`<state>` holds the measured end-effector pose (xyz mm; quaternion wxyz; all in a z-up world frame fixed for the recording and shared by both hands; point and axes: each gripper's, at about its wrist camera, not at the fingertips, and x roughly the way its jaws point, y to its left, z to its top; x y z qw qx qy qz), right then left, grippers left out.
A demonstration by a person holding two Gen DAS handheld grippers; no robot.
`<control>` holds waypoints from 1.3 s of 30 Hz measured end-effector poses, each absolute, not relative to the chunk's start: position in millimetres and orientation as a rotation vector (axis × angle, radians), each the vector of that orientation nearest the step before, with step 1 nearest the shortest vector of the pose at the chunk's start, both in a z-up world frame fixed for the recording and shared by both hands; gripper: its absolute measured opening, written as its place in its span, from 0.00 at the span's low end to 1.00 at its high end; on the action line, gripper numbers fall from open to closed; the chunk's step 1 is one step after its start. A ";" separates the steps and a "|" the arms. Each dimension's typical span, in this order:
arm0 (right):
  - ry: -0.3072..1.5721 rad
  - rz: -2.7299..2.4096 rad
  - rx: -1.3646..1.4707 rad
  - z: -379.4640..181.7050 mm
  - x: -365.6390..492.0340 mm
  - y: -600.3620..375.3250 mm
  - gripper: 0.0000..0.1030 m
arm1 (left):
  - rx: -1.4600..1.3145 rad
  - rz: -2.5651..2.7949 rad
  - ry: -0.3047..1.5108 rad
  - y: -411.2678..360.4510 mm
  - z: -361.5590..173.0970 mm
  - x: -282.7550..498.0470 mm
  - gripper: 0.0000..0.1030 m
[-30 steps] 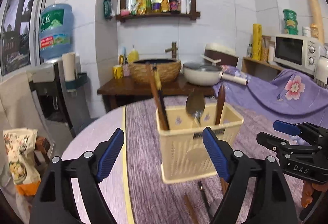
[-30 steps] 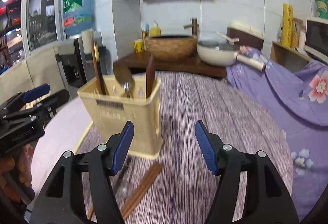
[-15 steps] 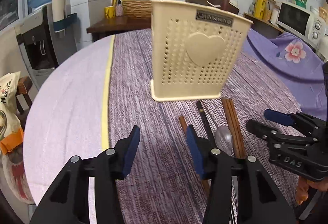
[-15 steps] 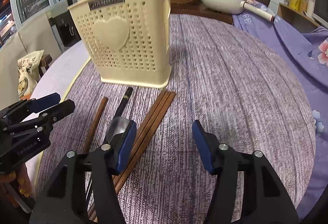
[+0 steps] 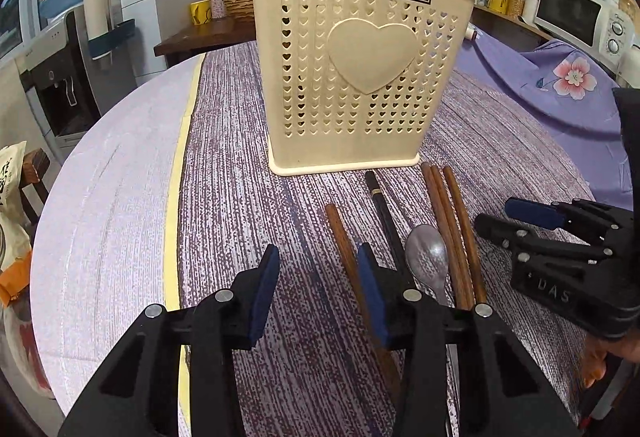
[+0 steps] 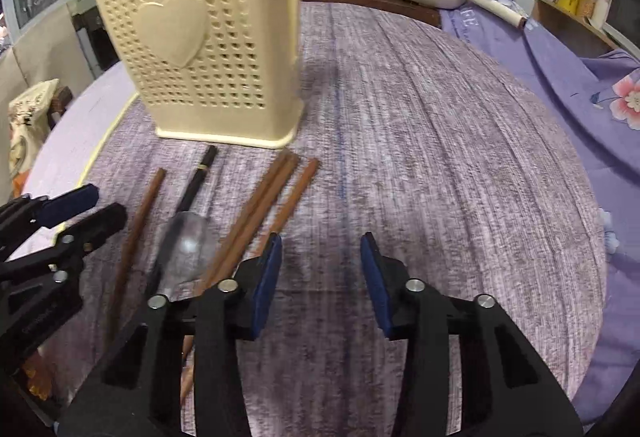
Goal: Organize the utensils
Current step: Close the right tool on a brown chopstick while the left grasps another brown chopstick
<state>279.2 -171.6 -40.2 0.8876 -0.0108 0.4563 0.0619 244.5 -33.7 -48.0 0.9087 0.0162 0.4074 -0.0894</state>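
Since a second ago we have dropped from basket-top height to the desk (image 5: pixel 120 197). Both grippers, left (image 5: pixel 316 269) and right (image 6: pixel 320 257), have jaws closing on nothing. The chopsticks (image 5: pixel 448 213) and spoon (image 5: pixel 426 253) lie before the basket (image 5: pixel 360 77), awaiting pickup.

The utensil holder (image 5: pixel 360 77) stands on the table (image 5: pixel 248 217), utensils upright in it. Before it lie the loose pieces — a single chopstick (image 5: pixel 344 237) leftmost, then a dark chopstick (image 5: pixel 384 209), a spoon (image 5: pixel 426 257), and three chopsticks (image 5: pixel 448 205) side by side rightmost.
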 end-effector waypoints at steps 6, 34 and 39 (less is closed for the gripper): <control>0.936 0.165 0.119 -38.0 282.5 -176.1 0.37 | 0.028 -0.187 0.851 -39.7 -48.6 249.8 0.36; 0.947 0.120 0.091 -42.0 313.0 -153.5 0.10 | 0.051 -0.171 0.897 -61.2 -59.2 266.8 0.09; 0.940 0.147 0.182 -41.1 312.9 -165.9 0.07 | -0.016 -0.200 0.906 -51.3 -57.3 270.9 0.08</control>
